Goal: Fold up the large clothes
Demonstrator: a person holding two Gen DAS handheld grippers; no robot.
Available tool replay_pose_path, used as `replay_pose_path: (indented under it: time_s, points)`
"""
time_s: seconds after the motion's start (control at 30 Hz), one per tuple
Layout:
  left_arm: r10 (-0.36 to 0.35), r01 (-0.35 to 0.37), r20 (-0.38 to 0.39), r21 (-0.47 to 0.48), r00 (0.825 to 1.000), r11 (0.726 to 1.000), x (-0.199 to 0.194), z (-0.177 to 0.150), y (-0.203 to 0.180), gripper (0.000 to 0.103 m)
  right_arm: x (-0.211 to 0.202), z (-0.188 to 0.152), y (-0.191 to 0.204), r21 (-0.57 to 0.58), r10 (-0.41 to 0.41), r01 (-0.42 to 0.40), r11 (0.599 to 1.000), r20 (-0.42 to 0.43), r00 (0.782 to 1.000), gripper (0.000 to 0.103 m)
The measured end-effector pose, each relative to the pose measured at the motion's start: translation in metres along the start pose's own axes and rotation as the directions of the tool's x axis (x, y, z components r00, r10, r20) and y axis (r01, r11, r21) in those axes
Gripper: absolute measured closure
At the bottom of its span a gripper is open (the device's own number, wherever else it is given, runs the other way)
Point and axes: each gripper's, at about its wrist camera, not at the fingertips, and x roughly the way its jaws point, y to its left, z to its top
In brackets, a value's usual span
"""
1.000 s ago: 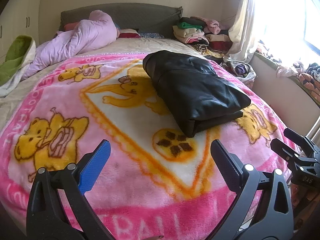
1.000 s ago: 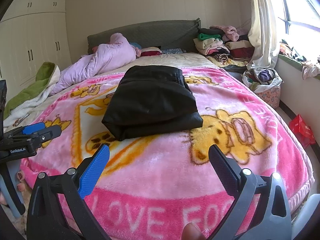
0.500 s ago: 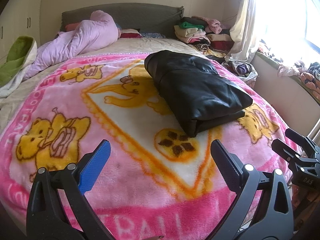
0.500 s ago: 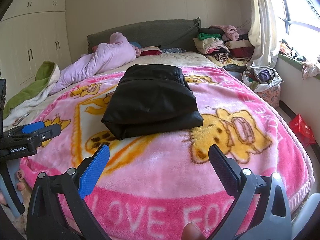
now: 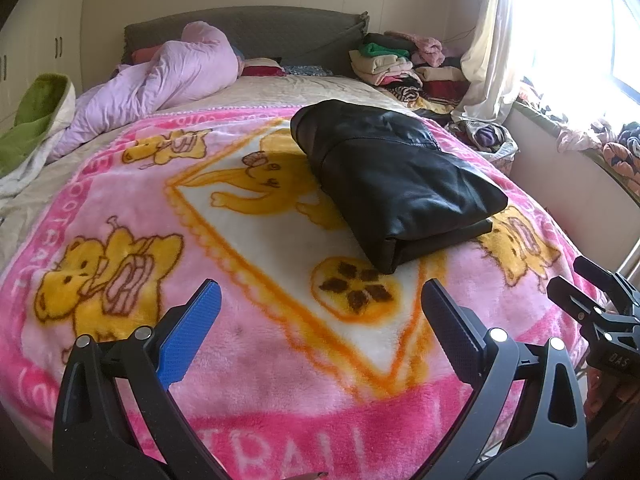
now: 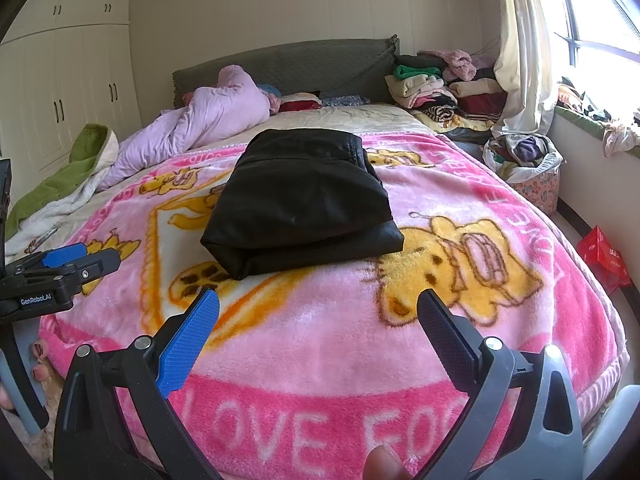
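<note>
the bed (image 6: 360,118) fills most of the room, and over its near half lies a pink blanket (image 6: 400,300) with yellow cartoon bears. everything else i place against that blanket. beyond its far edge, toward the headboard, a lilac duvet (image 6: 200,124) is bunched up, and at the far right corner a stack of folded clothes (image 6: 432,88) is piled beside the curtain. in the middle of the blanket sits the black garment (image 6: 300,196), folded into a thick rectangle with its layered edge facing the foot of the bed. the left tongs (image 5: 320,320) hang above the blanket's near edge, jaws spread wide and empty, the garment ahead and somewhat to their right, well apart. the right tongs (image 6: 318,324) hang above the same edge, also spread wide with nothing between them, the garment ahead of them and slightly left, not touched.
</note>
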Motion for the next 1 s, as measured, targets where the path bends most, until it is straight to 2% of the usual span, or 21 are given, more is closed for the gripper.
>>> replay_pose_path:
  time_s: [0.4, 0.57, 0.63, 0.7, 0.8, 0.87, 0.9, 0.93, 0.97, 1.0]
  points:
    - [0.013, -0.013, -0.004, 0.003, 1.0, 1.0, -0.001, 0.0, 0.012, 0.009, 0.0, -0.003, -0.002, 0.008, -0.017, 0.017, 1.0, -0.004, 1.0, 0.004]
    - [0.022, -0.022, -0.003, 0.009, 1.0, 1.0, 0.0, -0.001, 0.016, 0.009, 0.002, -0.007, -0.011, 0.044, -0.037, 0.038, 0.998, -0.015, 0.999, 0.004]
    - [0.028, -0.028, -0.01, 0.009, 1.0, 1.0, -0.002, -0.002, 0.024, 0.009, 0.0, -0.009, -0.02, 0.065, -0.06, 0.061, 0.996, -0.015, 0.998, 0.004]
    - [0.026, -0.026, -0.013, -0.001, 1.0, 1.0, -0.002, -0.002, 0.033, 0.009, -0.004, -0.012, -0.036, 0.101, -0.118, 0.119, 0.988, -0.017, 0.993, 0.004]
    - [0.041, -0.044, -0.045, -0.065, 0.998, 0.997, 0.001, 0.002, 0.07, 0.009, -0.021, -0.023, -0.089, 0.252, -0.205, 0.206, 0.946, -0.029, 0.978, 0.004]
    - [0.072, -0.083, -0.088, -0.131, 0.994, 0.988, 0.003, 0.007, 0.113, 0.009, -0.036, -0.036, -0.131, 0.341, -0.303, 0.304, 0.889, -0.06, 0.951, 0.004]
    - [0.105, -0.121, -0.102, -0.165, 0.989, 0.979, 0.002, 0.01, 0.138, 0.009, -0.049, -0.047, -0.164, 0.392, -0.384, 0.389, 0.834, -0.095, 0.918, 0.004]
    - [0.158, -0.179, -0.113, -0.21, 0.981, 0.961, -0.002, 0.014, 0.179, 0.009, -0.062, -0.061, -0.197, 0.434, -0.464, 0.474, 0.766, -0.138, 0.875, 0.004]
    - [0.202, -0.225, -0.119, -0.234, 0.972, 0.946, -0.005, 0.017, 0.206, 0.009, -0.07, -0.07, -0.217, 0.454, -0.506, 0.52, 0.724, -0.163, 0.847, 0.004]
    - [0.25, -0.275, -0.129, -0.254, 0.96, 0.927, -0.009, 0.019, 0.235, 0.009, -0.085, -0.087, -0.251, 0.483, -0.579, 0.604, 0.634, -0.222, 0.785, 0.004]
